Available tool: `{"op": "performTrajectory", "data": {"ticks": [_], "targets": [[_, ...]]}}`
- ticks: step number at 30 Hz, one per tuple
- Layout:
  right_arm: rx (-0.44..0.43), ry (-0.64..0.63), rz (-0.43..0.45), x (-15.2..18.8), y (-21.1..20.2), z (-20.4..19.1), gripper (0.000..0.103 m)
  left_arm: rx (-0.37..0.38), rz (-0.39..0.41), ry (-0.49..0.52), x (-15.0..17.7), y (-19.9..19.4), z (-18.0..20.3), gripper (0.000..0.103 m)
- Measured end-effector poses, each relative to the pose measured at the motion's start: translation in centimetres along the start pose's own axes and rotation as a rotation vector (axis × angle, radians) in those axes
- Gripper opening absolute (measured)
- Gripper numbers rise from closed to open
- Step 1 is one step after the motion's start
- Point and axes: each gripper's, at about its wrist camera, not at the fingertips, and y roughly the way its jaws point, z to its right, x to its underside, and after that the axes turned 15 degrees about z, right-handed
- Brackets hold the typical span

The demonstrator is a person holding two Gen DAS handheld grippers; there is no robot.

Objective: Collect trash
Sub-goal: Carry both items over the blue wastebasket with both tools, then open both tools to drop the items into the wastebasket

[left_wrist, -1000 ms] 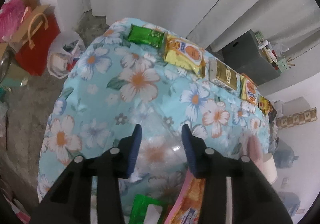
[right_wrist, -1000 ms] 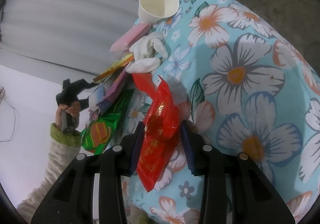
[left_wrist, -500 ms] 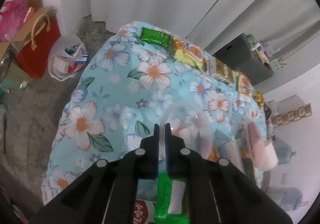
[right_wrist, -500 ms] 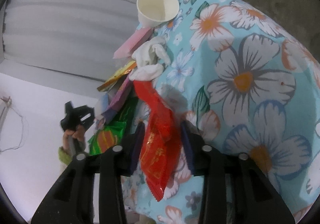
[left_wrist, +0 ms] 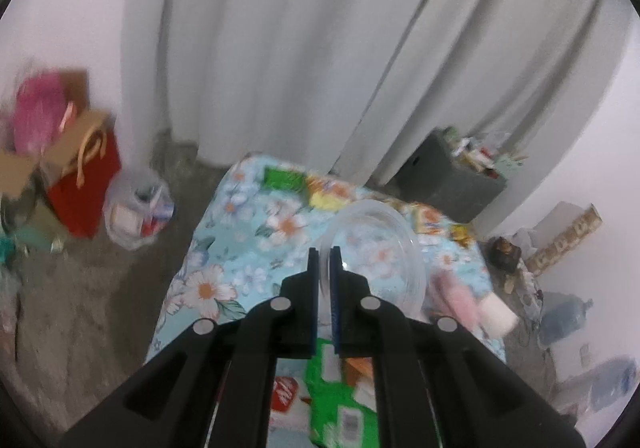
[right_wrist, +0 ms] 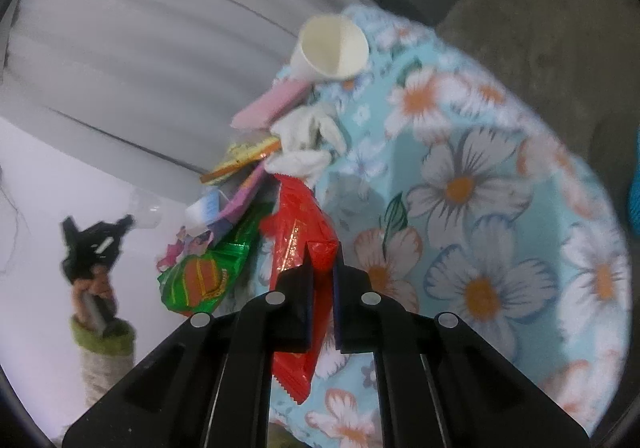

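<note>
My left gripper (left_wrist: 325,254) is shut on the rim of a clear plastic cup (left_wrist: 376,248) and holds it high above the floral table (left_wrist: 224,280). My right gripper (right_wrist: 322,254) is shut on a red snack wrapper (right_wrist: 298,248) lifted off the table (right_wrist: 480,232). Beyond it lie a green wrapper (right_wrist: 208,272), crumpled white tissue (right_wrist: 308,144), a pink packet (right_wrist: 272,104) and a paper cup (right_wrist: 332,48). The other gripper and hand (right_wrist: 94,248) show at the left of the right wrist view.
Snack packets (left_wrist: 304,184) line the table's far edge. A red paper bag (left_wrist: 80,184) and a plastic bag of rubbish (left_wrist: 136,208) sit on the floor at left. A dark box (left_wrist: 452,180) stands by the curtain. Green and red packets (left_wrist: 340,400) lie below my left gripper.
My left gripper shut on the clear cup's rim and rose well above the table. My right gripper shut on the red wrapper and lifted it.
</note>
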Motion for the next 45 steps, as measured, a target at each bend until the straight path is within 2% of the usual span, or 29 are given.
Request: {"op": "performTrajectory", "data": {"ticks": [4,8,9,12,14,16,21,25,28,32,34,36,37,38,41,45], "targets": [[0.051,-0.084,0.060,-1.3,-3.4,-0.4,0.006,0.123,0.042,0.080,1.1,-5.2,4.7,0.004],[0.127,-0.157,0.128,-2.6,-6.6,0.0,0.006,0.257,0.008,0.160,4.5,-7.2,11.2,0.004],[0.160,-0.179,0.149,-3.1,-7.7,0.3,0.006,0.317,-0.030,0.171,6.0,-6.9,13.6,0.004],[0.267,-0.211,0.191,-4.6,-10.7,2.0,0.006,0.431,-0.132,0.199,10.3,-5.4,19.3,0.004],[0.329,-0.214,0.205,-5.4,-12.0,3.1,0.006,0.508,-0.250,0.222,15.0,-3.1,24.9,0.004],[0.415,-0.216,0.220,-6.5,-13.7,5.2,0.006,0.554,-0.352,0.251,19.0,-0.9,29.7,0.004],[0.604,-0.183,0.214,-9.0,-15.8,11.4,0.006,0.578,-0.528,0.403,30.2,4.4,41.3,0.004],[0.718,-0.137,0.163,-9.9,-16.2,17.3,0.006,0.575,-0.630,0.479,36.9,7.3,46.6,0.004],[0.785,-0.116,0.127,-10.6,-16.1,21.4,0.006,0.570,-0.675,0.533,41.4,9.4,49.9,0.004],[0.837,-0.100,0.100,-11.7,-14.9,25.0,0.012,0.573,-0.727,0.547,46.5,11.4,54.0,0.006],[0.867,-0.118,0.086,-12.1,-14.0,26.6,0.015,0.571,-0.726,0.557,48.3,11.0,55.5,0.008],[0.904,-0.144,0.059,-11.8,-13.1,27.1,0.039,0.558,-0.715,0.566,49.0,10.7,55.9,0.024],[0.928,-0.158,0.052,-11.8,-12.7,27.4,0.043,0.549,-0.710,0.562,49.0,10.7,56.0,0.036],[0.940,-0.166,0.049,-12.2,-12.3,27.6,0.044,0.547,-0.703,0.552,49.2,10.1,56.3,0.042],[0.954,-0.170,0.046,-11.9,-12.1,27.7,0.047,0.570,-0.669,0.542,48.9,9.0,56.8,0.052],[0.932,-0.189,0.087,-11.6,-12.5,26.0,0.050,0.592,-0.659,0.523,47.5,7.9,56.2,0.054]]}}
